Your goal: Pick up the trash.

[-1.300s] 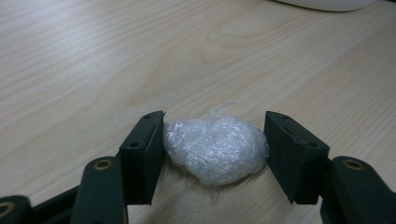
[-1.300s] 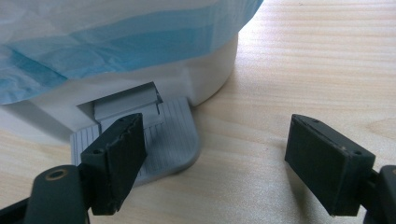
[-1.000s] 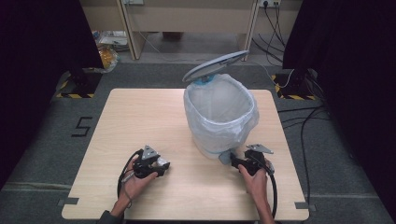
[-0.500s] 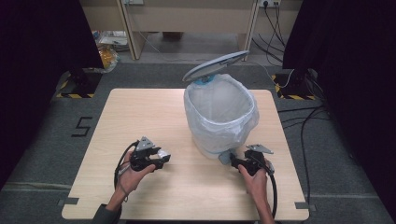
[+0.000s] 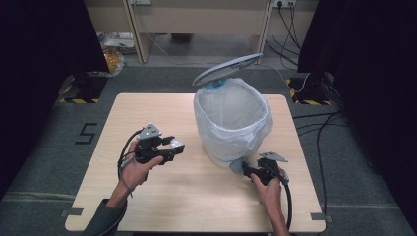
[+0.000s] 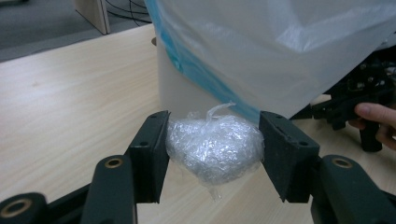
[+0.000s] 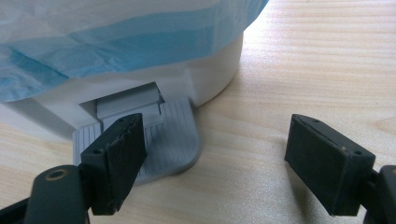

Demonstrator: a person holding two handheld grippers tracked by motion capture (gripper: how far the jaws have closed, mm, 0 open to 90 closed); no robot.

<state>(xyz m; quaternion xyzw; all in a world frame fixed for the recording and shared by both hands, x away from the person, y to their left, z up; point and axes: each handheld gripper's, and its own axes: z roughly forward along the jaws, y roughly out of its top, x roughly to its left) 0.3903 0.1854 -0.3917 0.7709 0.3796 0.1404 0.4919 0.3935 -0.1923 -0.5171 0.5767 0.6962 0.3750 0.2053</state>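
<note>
Clearly we were mid-disposal: the pedal bin (image 5: 231, 123) stood on the tabletop (image 5: 162, 196), lid up. Our left claw (image 6: 214, 147) gripped a plastic-wrap ball (image 6: 212, 147) beside it; our right claw (image 7: 229, 163), open, pressed the pedal (image 7: 161, 144). Next, lift over the rim and release.

We list the table (image 5: 147, 113): pale wood-grain top, smooth, matt. Bin (image 6: 180, 88): white plastic, smooth, with a grey ribbed plastic pedal (image 7: 163, 140) and a grey lid (image 5: 228, 69). Liner (image 5: 231, 123): thin translucent film, white with a blue band, crinkled. Wad (image 6: 215, 144): clear crumpled plastic wrap, glossy. Pads (image 7: 116, 154): black, matt, finely textured. Floor (image 5: 59, 147): dark grey carpet, rough.
</note>
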